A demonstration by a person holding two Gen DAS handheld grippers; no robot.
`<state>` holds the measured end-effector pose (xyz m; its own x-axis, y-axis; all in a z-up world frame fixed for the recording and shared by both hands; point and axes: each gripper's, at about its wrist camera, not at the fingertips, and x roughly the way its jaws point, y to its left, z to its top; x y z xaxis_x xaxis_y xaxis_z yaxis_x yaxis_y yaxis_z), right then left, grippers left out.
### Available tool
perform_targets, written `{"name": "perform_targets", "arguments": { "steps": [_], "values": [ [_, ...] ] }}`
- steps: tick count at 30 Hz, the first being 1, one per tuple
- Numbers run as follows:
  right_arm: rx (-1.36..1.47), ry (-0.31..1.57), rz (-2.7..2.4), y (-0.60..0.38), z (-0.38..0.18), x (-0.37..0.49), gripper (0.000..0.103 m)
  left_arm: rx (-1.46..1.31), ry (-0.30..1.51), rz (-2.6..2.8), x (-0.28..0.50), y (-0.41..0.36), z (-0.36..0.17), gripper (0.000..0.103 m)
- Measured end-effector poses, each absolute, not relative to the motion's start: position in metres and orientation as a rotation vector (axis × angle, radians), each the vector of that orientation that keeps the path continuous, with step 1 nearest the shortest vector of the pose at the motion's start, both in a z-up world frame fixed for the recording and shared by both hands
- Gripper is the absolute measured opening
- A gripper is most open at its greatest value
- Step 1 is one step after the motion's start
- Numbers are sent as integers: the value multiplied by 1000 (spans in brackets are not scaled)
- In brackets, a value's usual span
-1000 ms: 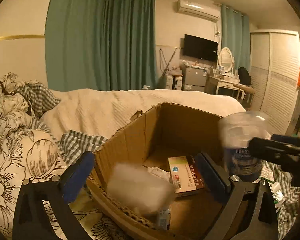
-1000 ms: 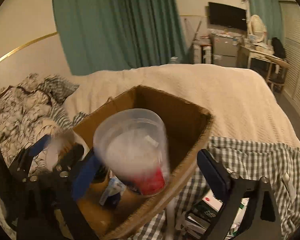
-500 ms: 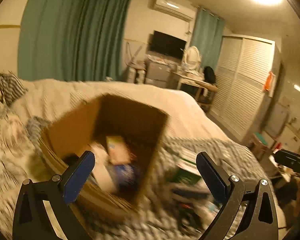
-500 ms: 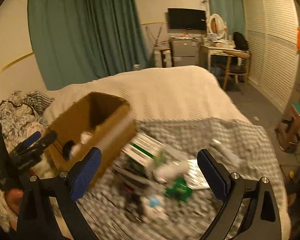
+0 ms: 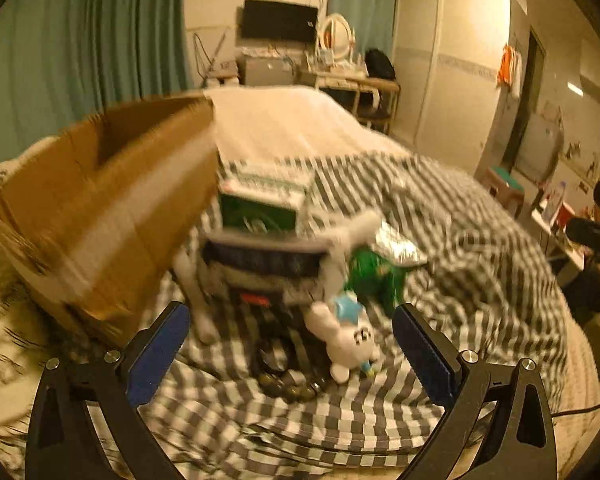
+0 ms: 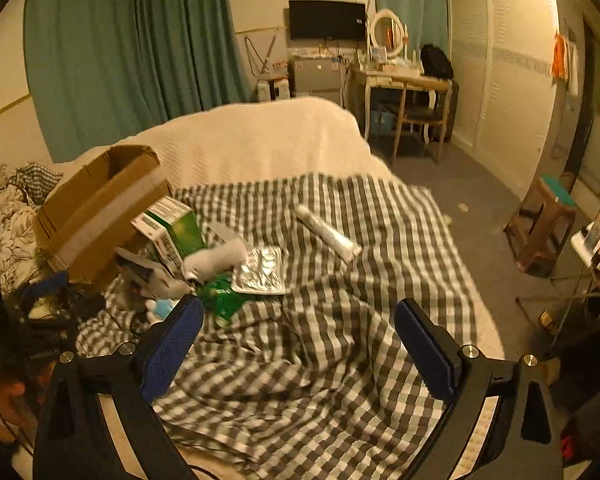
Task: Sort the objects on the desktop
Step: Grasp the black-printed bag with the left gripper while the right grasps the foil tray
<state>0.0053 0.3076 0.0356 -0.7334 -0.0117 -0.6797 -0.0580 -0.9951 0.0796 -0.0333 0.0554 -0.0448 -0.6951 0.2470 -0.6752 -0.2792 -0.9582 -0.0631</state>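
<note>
While both the left gripper (image 5: 286,344) and right gripper (image 6: 298,338) were held spread and empty, another pick from the clutter beside the cardboard box (image 6: 96,208) seemingly was called for.

Bed (image 6: 260,140), cream cover, checked cloth (image 6: 340,320) over near half.

On the cloth: cardboard box (image 6: 96,216) at left, green carton (image 6: 172,228) against it, foil blister pack (image 6: 260,270), white tube (image 6: 328,232) apart, plush rabbit (image 5: 348,340), green packet (image 5: 370,276).

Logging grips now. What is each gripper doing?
Left gripper: open, holding nothing.
Right gripper: open, holding nothing.
</note>
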Motion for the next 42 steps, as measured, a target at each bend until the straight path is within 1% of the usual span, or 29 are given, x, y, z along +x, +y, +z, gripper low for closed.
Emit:
{"name": "perform_targets", "arguments": {
  "steps": [5, 11, 14, 18, 22, 26, 27, 29, 32, 35, 37, 38, 39, 40, 41, 42],
  "values": [
    [-1189, 129, 2895, 317, 1, -11, 97, -1103, 79, 2624, -48, 62, -74, 103],
    [-1246, 123, 2931, 300, -25, -37, 97, -1092, 105, 2599, -61, 66, -94, 103],
    [-1269, 98, 2958, 281, -36, -55, 97, -1099, 124, 2579, -64, 69, -101, 103],
    [-1311, 85, 2951, 256, -52, -76, 97, -1091, 97, 2564, -66, 68, -103, 103],
    [-1281, -23, 2894, 244, -60, -90, 97, -1076, 101, 2592, -67, 64, -98, 103],
    [-1327, 57, 2854, 254, -66, -109, 96, -997, 9, 2622, -74, 53, -81, 103],
    [-1340, 66, 2846, 256, -69, -115, 93, -983, -1, 2627, -78, 53, -78, 103],
    [-1376, 74, 2839, 256, -76, -128, 91, -960, -19, 2621, -88, 55, -75, 103],
    [-1442, 76, 2823, 253, -91, -146, 91, -945, 24, 2575, -102, 64, -80, 103],
    [-1497, 161, 2797, 257, -103, -161, 91, -982, 115, 2576, -113, 75, -93, 103],
    [-1519, 150, 2769, 257, -113, -171, 91, -1011, 112, 2570, -117, 76, -100, 103],
    [-1509, 137, 2767, 257, -115, -173, 91, -1008, 86, 2556, -118, 73, -102, 101],
    [-1493, 124, 2773, 255, -116, -174, 91, -1000, 67, 2546, -118, 71, -101, 94],
    [-1476, 113, 2775, 255, -116, -173, 87, -992, 44, 2526, -119, 68, -100, 90],
    [-1459, 101, 2773, 254, -116, -171, 73, -989, 35, 2515, -120, 67, -98, 84],
    [-1443, 102, 2774, 254, -115, -167, 73, -985, 39, 2514, -120, 66, -98, 77]
  ]
}}
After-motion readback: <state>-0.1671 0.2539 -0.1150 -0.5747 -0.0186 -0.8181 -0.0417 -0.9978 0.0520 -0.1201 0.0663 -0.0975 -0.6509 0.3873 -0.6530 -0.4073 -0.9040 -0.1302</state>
